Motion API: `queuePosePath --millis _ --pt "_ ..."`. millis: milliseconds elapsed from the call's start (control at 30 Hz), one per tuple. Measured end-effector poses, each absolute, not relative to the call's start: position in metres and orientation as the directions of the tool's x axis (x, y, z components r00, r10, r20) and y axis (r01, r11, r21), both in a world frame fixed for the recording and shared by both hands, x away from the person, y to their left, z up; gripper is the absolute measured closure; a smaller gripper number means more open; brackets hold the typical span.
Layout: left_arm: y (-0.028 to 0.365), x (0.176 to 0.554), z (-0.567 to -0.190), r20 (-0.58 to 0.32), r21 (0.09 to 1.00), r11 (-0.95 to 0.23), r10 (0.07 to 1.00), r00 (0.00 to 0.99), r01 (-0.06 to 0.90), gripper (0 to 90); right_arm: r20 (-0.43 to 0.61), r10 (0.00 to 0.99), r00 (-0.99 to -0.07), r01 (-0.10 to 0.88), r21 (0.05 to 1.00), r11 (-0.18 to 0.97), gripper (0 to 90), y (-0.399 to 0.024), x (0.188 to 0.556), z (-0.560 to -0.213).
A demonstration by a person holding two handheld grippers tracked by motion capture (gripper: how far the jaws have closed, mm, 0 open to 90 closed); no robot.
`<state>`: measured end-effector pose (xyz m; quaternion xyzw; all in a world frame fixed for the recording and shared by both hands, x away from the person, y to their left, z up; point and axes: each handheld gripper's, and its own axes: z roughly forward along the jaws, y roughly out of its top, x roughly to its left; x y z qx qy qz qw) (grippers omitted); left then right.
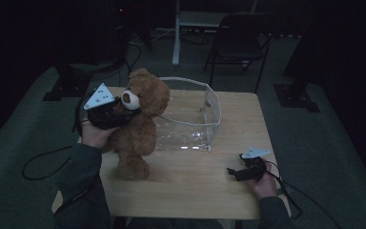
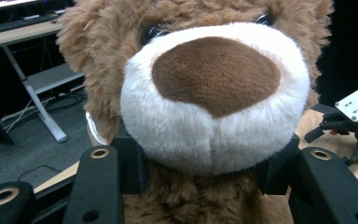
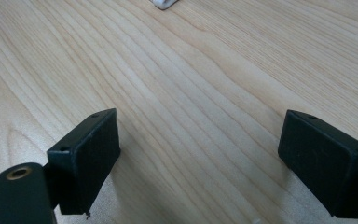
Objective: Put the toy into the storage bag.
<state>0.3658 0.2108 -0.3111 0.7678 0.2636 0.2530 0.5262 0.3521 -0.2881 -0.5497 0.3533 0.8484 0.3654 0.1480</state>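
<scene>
**Bear clamped at the neck, wood table in a dark room**

While gripped under the white muzzle, stands upright on the table: brown teddy bear (image 2: 214, 84), neck squeezed between the left gripper (image 2: 200, 179) pads, plush bulging over both black jaws. Seen from the high view leaning its head toward the left gripper (image 1: 106, 110), feet planted near the table's left side, back just beside a clear plastic bin (image 1: 205, 114).

Beyond the bear from those jaws: the right gripper (image 1: 248, 169), well apart, low over the wood. Jaws there standing wide apart with nothing between them, only bare pale grain of the table (image 3: 177, 93) running diagonally past the pads; a small white object (image 3: 165, 3) ahead of the jaws at the frame's top edge.

Outward again: light wooden tabletop, square-cornered, on grey carpet (image 1: 324, 143). Dim room, black folding chair (image 1: 240, 40) behind the table, a white desk leg (image 1: 176, 33) beside it, cables trailing across the floor.
</scene>
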Motion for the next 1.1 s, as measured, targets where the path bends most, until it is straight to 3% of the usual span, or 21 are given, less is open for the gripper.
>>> queuePosePath --millis 1100 --pt "0.21 0.389 -0.291 0.129 0.944 -0.307 0.684 0.718 0.123 47.3 0.007 0.708 -0.707 0.491 0.725 0.483 12.0 -0.288 0.352 -0.55"
